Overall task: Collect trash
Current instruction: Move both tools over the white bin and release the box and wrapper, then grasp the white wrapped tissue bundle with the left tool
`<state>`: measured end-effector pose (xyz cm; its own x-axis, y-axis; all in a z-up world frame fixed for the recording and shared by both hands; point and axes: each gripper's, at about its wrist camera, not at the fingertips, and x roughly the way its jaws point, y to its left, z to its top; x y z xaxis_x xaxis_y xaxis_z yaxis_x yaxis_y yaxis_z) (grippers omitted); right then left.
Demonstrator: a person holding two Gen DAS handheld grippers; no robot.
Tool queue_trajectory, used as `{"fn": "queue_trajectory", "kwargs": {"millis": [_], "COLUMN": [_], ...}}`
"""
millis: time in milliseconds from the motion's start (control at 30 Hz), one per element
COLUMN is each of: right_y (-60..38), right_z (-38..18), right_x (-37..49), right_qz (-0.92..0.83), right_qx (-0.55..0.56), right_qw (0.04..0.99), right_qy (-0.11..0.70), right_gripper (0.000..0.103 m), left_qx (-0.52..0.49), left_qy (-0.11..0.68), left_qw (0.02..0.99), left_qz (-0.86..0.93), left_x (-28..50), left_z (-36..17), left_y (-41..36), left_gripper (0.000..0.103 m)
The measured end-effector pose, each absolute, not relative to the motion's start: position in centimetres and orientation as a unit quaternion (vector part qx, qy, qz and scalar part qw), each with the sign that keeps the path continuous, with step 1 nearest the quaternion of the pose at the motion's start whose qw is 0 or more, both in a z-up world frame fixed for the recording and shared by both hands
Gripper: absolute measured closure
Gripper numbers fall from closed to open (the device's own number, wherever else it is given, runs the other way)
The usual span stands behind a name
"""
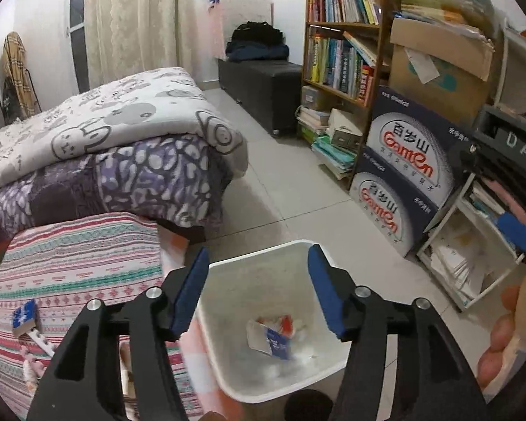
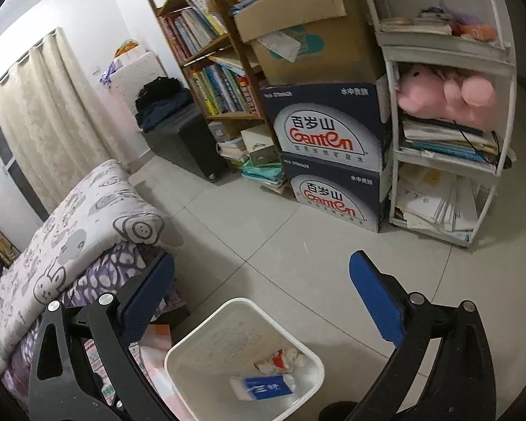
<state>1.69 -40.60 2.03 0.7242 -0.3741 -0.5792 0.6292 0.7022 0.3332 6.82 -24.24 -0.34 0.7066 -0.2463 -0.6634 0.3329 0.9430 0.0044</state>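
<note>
A white trash bin (image 1: 259, 258) stands on the tiled floor beside the bed; it also shows in the right wrist view (image 2: 200, 336). In it lie a blue-and-white wrapper (image 1: 275, 342) (image 2: 263, 387), a red-and-white wrapper (image 2: 278, 358) and crumpled white tissue (image 1: 305, 349). My left gripper (image 1: 259, 287) is open and empty above the bin. My right gripper (image 2: 263, 301) is open and empty above the bin's far side. A small blue-and-white packet (image 1: 24, 317) lies on the striped bedspread (image 1: 87, 263) at the left.
A bed with folded quilts (image 1: 105, 140) is at the left. A bookshelf (image 1: 340, 52), stacked Ganten boxes (image 1: 403, 175) and a white rack (image 2: 445, 140) of papers line the right. A black cabinet (image 1: 259, 84) stands at the back wall.
</note>
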Motion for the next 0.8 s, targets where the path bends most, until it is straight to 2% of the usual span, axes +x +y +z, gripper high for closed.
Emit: {"fn": "queue_trajectory", "kwargs": {"millis": [267,800], "right_y": [-34.4,-22.4], "right_z": [1.9,-0.6], "right_x": [3.6,6.5], "right_qz": [-0.238,-0.129], "right_qx": [0.180,0.078], "right_qw": [0.918,0.933], "right_qy": [0.262,0.326], "right_gripper": [0.007,0.007], "left_qx": [0.065,0.057], "left_qy": [0.355,0.421], "left_qw": [0.928,0.904], "left_qz": [-0.092,0.058], "left_x": [6.6,6.3], "left_z": [-1.8,-6.9], "left_y": [-18.0,-1.6], "left_gripper": [0.026,0.023]}}
